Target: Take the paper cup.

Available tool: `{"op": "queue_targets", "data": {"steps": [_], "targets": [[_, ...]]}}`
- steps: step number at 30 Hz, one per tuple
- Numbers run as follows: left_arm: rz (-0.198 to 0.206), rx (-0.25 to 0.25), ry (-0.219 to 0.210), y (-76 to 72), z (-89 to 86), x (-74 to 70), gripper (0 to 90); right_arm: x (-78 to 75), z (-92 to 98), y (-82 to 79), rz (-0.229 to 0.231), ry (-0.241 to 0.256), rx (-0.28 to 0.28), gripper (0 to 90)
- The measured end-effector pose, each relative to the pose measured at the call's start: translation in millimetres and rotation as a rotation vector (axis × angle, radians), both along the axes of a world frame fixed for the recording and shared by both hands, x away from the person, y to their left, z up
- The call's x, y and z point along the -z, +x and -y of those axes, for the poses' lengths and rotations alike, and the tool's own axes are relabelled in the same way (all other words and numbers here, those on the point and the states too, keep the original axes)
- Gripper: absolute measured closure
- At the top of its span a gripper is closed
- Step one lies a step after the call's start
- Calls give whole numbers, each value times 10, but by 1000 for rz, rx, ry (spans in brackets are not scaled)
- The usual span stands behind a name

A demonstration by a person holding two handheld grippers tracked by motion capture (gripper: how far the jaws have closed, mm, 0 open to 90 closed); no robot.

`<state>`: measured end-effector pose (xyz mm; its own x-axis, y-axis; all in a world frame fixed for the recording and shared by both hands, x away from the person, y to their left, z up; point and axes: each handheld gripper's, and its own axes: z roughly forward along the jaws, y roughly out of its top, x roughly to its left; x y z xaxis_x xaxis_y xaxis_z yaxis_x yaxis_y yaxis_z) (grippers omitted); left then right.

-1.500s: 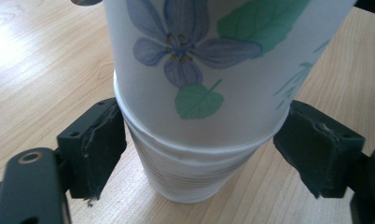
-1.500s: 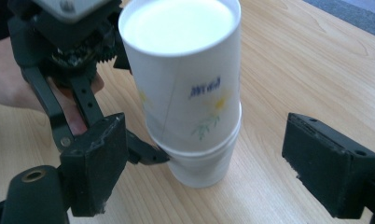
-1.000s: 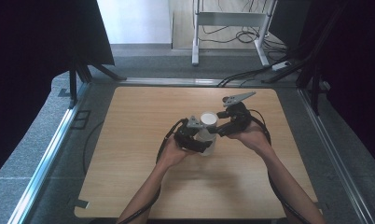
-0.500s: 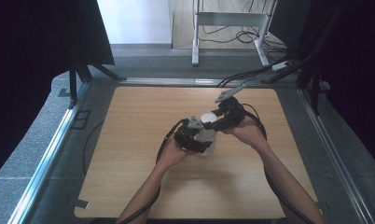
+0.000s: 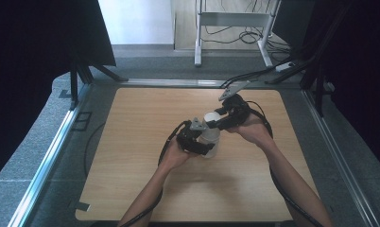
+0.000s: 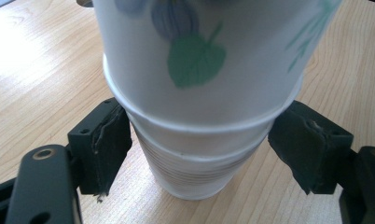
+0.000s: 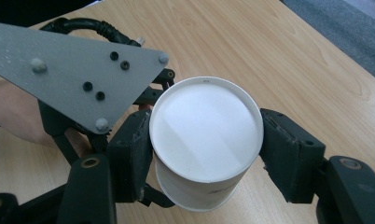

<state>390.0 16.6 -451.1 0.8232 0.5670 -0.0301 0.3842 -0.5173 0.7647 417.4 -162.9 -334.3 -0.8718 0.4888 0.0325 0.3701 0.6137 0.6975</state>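
Mid-table, your left gripper (image 5: 203,142) clamps the lower white cup (image 6: 195,172) of an upside-down nested pair standing on the wooden table (image 5: 131,142), while your right gripper (image 5: 215,124) grips the flower-printed upper cup (image 7: 205,135) near its upturned base.
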Motion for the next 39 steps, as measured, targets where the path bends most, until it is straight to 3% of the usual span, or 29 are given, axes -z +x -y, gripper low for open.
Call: {"op": "queue_targets", "data": {"steps": [13,29,39], "targets": [[-16,-1,-11,14,-10,15,198,-224,73,-13,11,28,-10,374],[-42,-2,-40,5,-98,-11,46,-522,143,-55,41,64,-16,374],[-60,20,-65,-60,-226,-79,5,-696,195,-138,55,80,-30,374]]}}
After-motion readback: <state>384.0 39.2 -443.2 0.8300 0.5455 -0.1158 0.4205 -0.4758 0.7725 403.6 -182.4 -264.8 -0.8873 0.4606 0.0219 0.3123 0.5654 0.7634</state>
